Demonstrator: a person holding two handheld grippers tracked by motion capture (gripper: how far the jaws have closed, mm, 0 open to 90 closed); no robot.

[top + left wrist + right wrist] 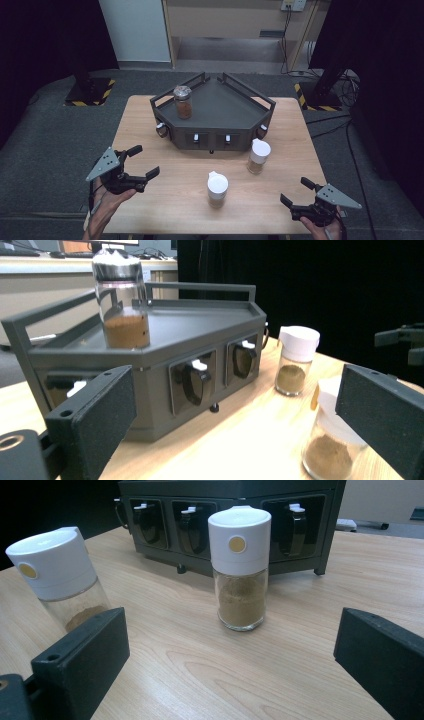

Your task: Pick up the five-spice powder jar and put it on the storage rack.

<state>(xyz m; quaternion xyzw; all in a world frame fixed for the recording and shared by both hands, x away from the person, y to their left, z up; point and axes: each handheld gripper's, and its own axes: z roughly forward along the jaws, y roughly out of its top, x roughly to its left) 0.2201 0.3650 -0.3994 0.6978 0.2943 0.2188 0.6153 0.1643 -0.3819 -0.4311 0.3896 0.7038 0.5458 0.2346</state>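
My left gripper (141, 163) is wide open and holds nothing; it hangs above the left front part of the wooden table (165, 200). My right gripper (296, 191) is also spread open and empty, at the right front corner. Between them stands the near white-capped jar (217, 189), upright, with brown powder low in the glass. A little farther and to the right is the second white-capped jar (259, 156), also upright, just in front of the dark tray rack (225, 107), perhaps half full. On top of the rack, at its left side, 1 jar with a metal cap (183, 102) already stands, with darker brown powder. I judge the work as putting the jars on the rack: 1 of 3 is placed, 2 are left on the table. In the rack's front there are small holders with white-tipped things; what they are I cannot tell.
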